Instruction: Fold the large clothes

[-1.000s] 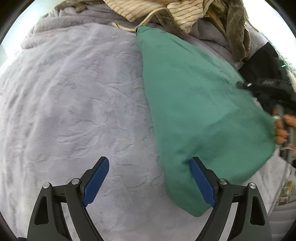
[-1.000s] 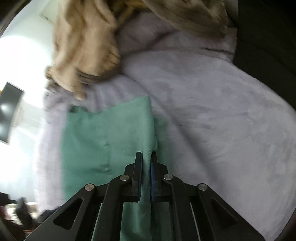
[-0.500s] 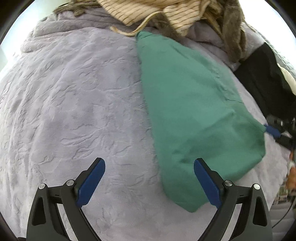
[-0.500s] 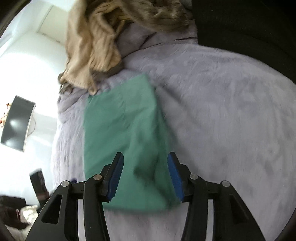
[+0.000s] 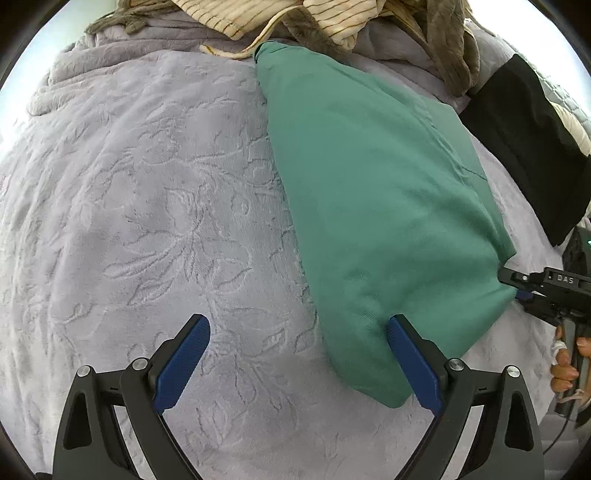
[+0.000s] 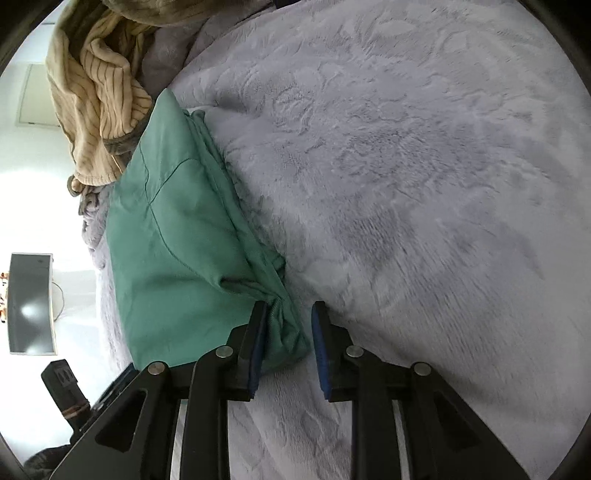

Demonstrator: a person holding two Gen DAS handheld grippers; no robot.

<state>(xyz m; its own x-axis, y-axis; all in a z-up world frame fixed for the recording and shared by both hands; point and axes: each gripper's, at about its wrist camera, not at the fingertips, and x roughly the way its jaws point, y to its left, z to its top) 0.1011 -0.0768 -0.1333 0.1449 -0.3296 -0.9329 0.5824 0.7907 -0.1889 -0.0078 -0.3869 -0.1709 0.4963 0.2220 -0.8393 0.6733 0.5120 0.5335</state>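
Observation:
A folded green garment (image 5: 376,206) lies flat on a lilac embossed blanket (image 5: 155,206). My left gripper (image 5: 297,354) is wide open just above the blanket, its right finger at the garment's near edge. In the right wrist view the garment (image 6: 173,236) lies at left. My right gripper (image 6: 288,332) is open, with a bunched corner of the garment between its jaws but not clamped. The right gripper also shows at the garment's right corner in the left wrist view (image 5: 517,291).
A heap of beige striped and brown clothes (image 5: 332,18) lies at the blanket's far end, touching the green garment's far tip. A black cloth (image 5: 517,140) lies at far right. A dark monitor (image 6: 29,302) stands beyond the bed.
My right gripper let go of the green garment, opened, then came down around its bunched corner. The garment now lies flat. My left gripper stayed open and shifted slightly.

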